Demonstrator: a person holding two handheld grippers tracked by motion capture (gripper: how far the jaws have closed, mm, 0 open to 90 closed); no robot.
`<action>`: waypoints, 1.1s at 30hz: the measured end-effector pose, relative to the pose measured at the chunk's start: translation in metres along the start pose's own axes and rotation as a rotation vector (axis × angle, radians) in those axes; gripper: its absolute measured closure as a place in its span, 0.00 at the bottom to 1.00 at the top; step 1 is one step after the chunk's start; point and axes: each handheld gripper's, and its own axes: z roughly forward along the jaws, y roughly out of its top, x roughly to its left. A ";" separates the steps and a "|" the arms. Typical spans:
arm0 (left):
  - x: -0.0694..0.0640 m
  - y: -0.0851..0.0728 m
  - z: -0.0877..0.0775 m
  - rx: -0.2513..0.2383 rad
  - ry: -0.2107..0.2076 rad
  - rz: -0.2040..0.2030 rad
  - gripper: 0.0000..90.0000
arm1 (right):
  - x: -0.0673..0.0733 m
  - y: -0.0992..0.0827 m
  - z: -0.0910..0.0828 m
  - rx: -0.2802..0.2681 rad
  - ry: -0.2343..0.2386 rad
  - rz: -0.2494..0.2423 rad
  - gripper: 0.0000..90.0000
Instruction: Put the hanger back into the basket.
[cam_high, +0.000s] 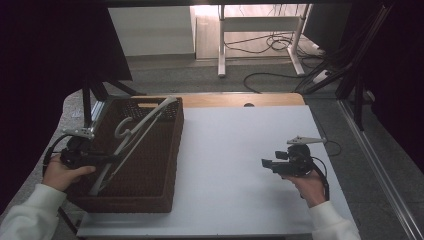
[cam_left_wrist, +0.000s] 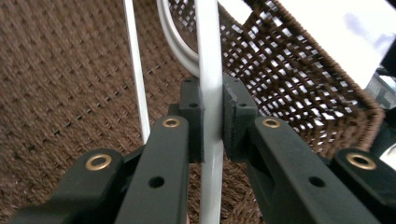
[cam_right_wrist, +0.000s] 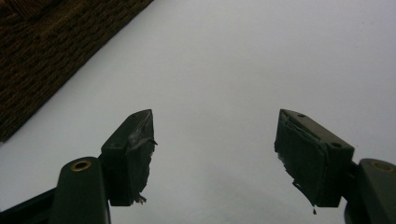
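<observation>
A: What has the left gripper (cam_high: 102, 159) got?

B: A white plastic clothes hanger (cam_high: 132, 142). In the left gripper view the two black jaws are pinched tight on one of its flat white bars (cam_left_wrist: 210, 93), pads pressing it from both sides, with nothing else between them.

A: And where does the hanger sit?

B: In the brown woven basket (cam_high: 150, 195) at the left of the table (cam_high: 240, 165). From the high view it runs on a slant, one end low near the basket's near left corner, the other up against the far rim at the right. Its curved hook (cam_high: 121, 129) shows about midway along, over the basket's inside. (Whether the low end rests on the basket floor I cannot tell.)

A: What lies behind the grip?

B: The basket's woven floor (cam_left_wrist: 70, 84), and to the right its open-weave wall (cam_left_wrist: 299, 88) with light coming through. A thinner white bar (cam_left_wrist: 137, 79) of the same hanger passes just left of the jaws.

A: The left hand?

B: The left hand (cam_high: 62, 172) is at the basket's left wall, white sleeve (cam_high: 30, 212) coming up from the bottom corner.

A: And the right gripper (cam_high: 267, 164)?

B: Jaws spread wide with nothing between them. The right gripper view shows bare white tabletop (cam_right_wrist: 224, 60) between the worn pads, and a piece of the basket (cam_right_wrist: 51, 51) in the upper left corner. The right hand (cam_high: 310, 186) holds it above the right part of the table, well apart from the basket, pointing toward it.
</observation>
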 end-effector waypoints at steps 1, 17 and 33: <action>0.001 0.000 0.002 0.007 0.010 -0.010 0.89 | 0.000 0.000 0.000 0.002 0.000 0.001 0.32; -0.003 0.006 0.006 -0.079 0.112 -0.118 0.26 | -0.001 -0.002 -0.002 0.003 0.001 0.003 0.32; -0.076 0.016 0.021 -0.151 0.200 0.065 0.29 | -0.001 -0.002 -0.005 -0.004 -0.002 0.002 0.32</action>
